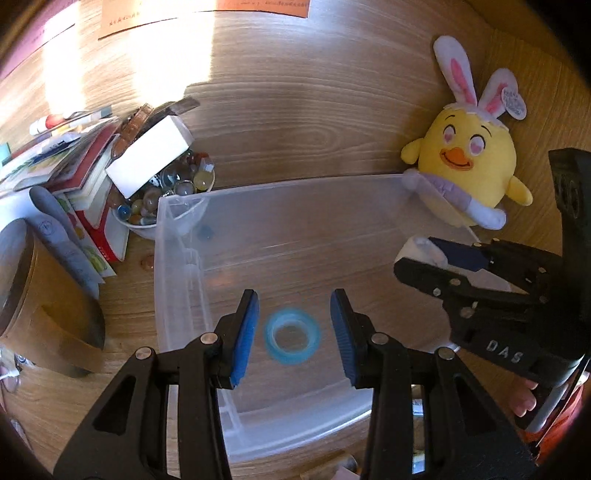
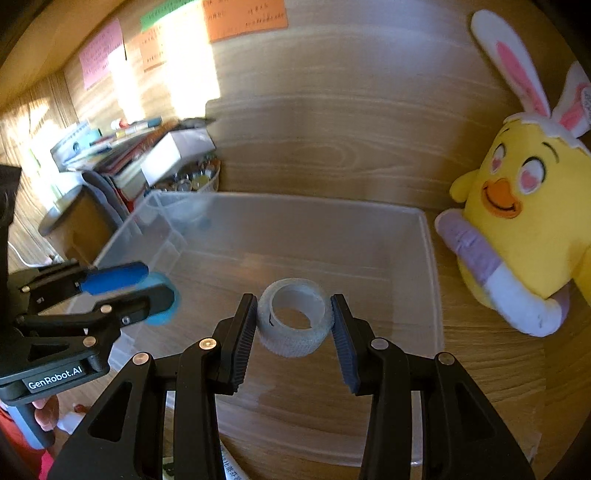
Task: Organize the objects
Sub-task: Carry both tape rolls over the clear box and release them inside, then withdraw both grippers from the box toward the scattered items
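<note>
1. A wooden table [image 1: 314,122] was seen under everything, with coloured paper notes [image 2: 245,16] fixed at its far side.
2. A clear plastic bin [image 1: 177,266] was set on the table, open at the top.
3. A yellow chick plush [image 2: 524,229] with rabbit ears was laid just beside the bin's right wall.
4. A pile of books [image 1: 74,166] and a bowl of glass marbles [image 1: 173,188] were found off the bin's far left corner.
5. The right gripper [image 2: 295,325] was held over the bin, its jaws pinching a white tape roll [image 2: 293,317] from both sides.
6. The left gripper [image 1: 293,332] was held over the bin; a blue tape roll [image 1: 291,334] was seen between its pads, but contact could not be told.
</note>
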### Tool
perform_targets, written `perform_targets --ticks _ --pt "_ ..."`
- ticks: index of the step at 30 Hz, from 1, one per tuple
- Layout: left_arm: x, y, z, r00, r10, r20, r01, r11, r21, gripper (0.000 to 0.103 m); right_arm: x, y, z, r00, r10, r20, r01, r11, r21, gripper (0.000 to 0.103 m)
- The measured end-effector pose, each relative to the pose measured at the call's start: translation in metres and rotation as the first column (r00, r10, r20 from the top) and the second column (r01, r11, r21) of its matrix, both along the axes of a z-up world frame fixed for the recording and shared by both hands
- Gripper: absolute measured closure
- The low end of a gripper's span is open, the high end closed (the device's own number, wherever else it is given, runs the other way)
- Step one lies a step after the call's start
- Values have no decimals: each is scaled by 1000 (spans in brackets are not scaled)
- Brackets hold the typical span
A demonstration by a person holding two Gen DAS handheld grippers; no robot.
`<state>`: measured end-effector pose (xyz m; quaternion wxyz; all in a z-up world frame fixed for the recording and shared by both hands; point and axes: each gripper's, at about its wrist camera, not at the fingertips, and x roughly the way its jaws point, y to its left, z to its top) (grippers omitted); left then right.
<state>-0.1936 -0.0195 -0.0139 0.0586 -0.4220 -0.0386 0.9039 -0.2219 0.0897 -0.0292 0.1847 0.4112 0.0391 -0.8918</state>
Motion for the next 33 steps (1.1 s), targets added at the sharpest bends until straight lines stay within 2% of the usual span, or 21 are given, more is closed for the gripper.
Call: perform_targets --ticks 11,13,16,20,25,28,33 --pt "-4 1 3 999 -8 -34 5 998 -60 62 1 -8 -12 1000 7 2 -7 998 65 66" --pt "0 2 7 999 -10 -53 6 998 -65 57 2 -11 -13 1000 9 -4 -9 997 79 65" --pt "6 4 14 996 -8 -86 1 997 -80 46 4 -10 -12 1000 9 -7 -9 997 82 57" --pt "19 4 26 991 -9 -131 -3 996 -88 41 9 -8 -5 999 0 -35 3 996 87 50" --pt "40 0 40 985 -7 -175 -8 997 -83 27 19 -4 6 998 -7 -55 10 998 64 41" --pt "55 -3 46 980 -9 -198 -9 996 -88 18 31 1 12 997 -5 -71 9 998 59 36" --pt "81 -9 47 977 -17 -214 -5 995 -104 10 58 11 21 995 -1 -101 4 999 32 28"
